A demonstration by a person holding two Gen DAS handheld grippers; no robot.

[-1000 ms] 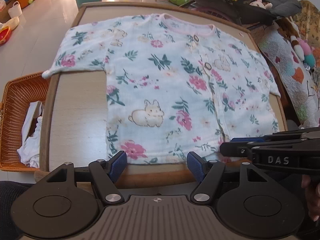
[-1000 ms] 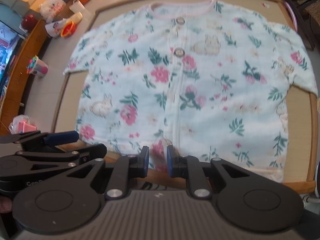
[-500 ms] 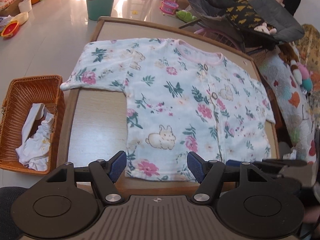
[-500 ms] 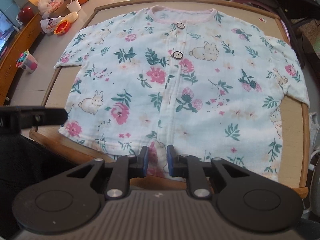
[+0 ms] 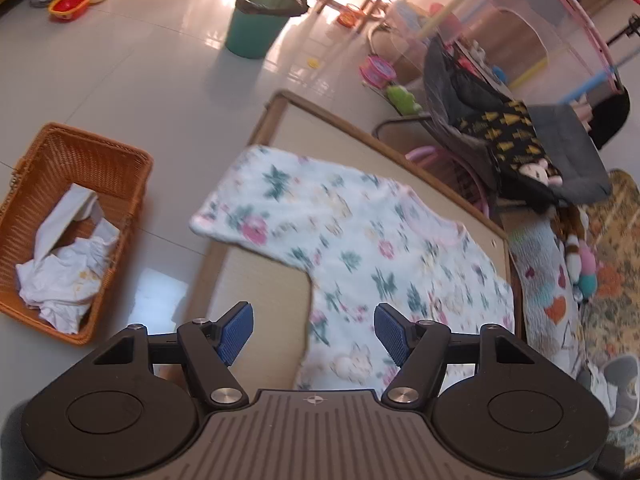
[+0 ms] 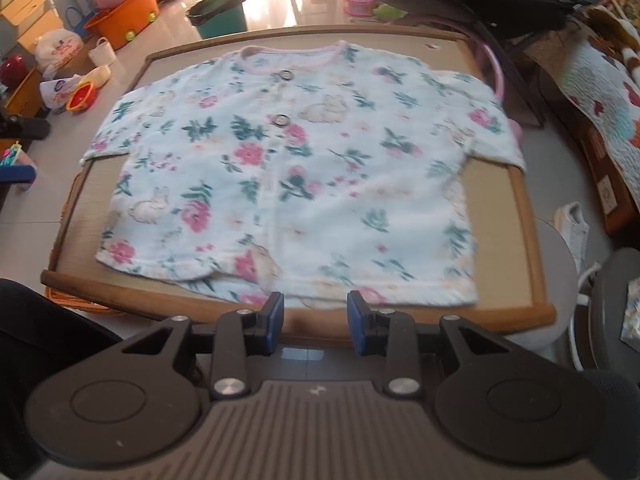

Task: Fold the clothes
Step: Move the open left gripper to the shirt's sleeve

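- A floral shirt is spread flat, front up and sleeves out, on a wood-rimmed table; its hem lies along the near edge.
- The right gripper is held just above that near edge, at the hem's middle. Its jaws have just been opening, and nothing is seen between them; the cloth is not touched.
- The left gripper is held above the table's left part with jaws wide apart and empty. The shirt's body is seen past its right pad, bare tabletop past its left.
- A wicker basket with white cloth is seen on the floor, left of the table.
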